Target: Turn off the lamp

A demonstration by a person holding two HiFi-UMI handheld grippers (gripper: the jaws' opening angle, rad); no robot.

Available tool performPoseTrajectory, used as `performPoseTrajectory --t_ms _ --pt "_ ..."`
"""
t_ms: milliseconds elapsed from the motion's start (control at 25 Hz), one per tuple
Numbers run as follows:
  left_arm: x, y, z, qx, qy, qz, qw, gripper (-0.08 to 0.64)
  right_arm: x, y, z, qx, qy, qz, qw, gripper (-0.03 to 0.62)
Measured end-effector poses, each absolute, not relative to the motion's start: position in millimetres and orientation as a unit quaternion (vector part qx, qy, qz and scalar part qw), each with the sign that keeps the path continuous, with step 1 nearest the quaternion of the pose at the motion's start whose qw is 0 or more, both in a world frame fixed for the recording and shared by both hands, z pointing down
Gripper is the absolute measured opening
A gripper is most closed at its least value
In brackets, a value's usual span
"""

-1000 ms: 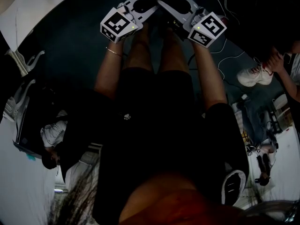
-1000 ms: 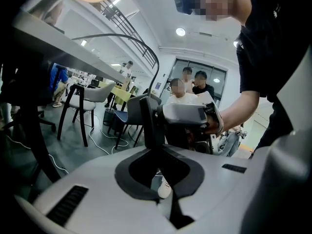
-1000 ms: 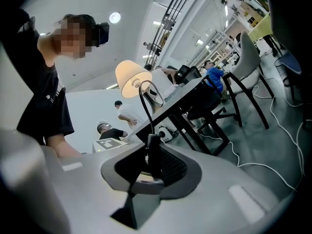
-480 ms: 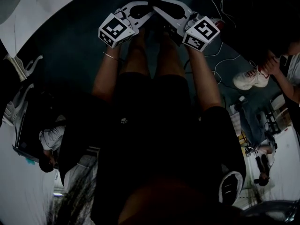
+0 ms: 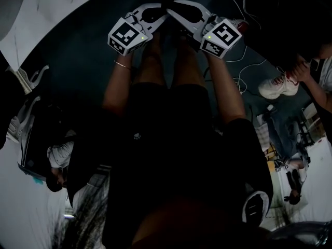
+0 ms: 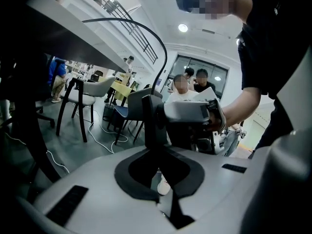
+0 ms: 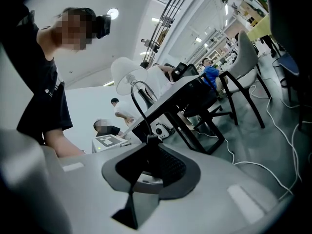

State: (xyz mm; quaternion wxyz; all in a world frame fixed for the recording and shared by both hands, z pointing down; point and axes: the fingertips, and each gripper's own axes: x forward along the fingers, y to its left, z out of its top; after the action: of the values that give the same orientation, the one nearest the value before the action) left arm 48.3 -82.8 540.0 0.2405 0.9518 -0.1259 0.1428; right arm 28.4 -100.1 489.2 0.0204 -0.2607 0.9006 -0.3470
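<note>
- The lamp (image 7: 127,76) has a white bowl-shaped shade. Its thin black bendable neck (image 6: 165,62) arches high over the edge of the dark slab bench (image 7: 185,92) and comes down to a dark upright post (image 6: 148,118), right in front of both tools. No view shows what the post stands on. The largest risk is to the whole lamp. It looks tall and top-heavy, so a sideways shove at the post could make it sway or tip toward the bench.
- The right hand-held gripper (image 7: 148,165) has its jaws partly spread, and they have just been closing. The foot of the black neck stands between them. It is unclear whether the pads touch it yet. If they clamp the neck itself rather than a switch, the squeeze would probably bend or drag the neck and leave the light on.
- The left hand-held gripper (image 6: 158,168) has its jaws pressed together and pinches nothing. Its tip is just short of the post. Used as a blunt poker, it could slide off a small button, or nudge the post out from between the other tool's jaws.
- No switch shows in any view, and the head view is very dark. A press could therefore land beside the control.
- White cables (image 6: 101,134) lie looped on the dark floor near the bench. A step while reaching could snag one.
</note>
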Motion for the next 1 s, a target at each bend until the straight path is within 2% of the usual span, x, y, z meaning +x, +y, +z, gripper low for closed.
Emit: performPoseTrajectory --t_ms 1000 --pt "38 -98 567 0.923 -0.224 0.154 0.272 0.009 27 -113 519 -0.296 0.899 -0.323 -0.031 0.069"
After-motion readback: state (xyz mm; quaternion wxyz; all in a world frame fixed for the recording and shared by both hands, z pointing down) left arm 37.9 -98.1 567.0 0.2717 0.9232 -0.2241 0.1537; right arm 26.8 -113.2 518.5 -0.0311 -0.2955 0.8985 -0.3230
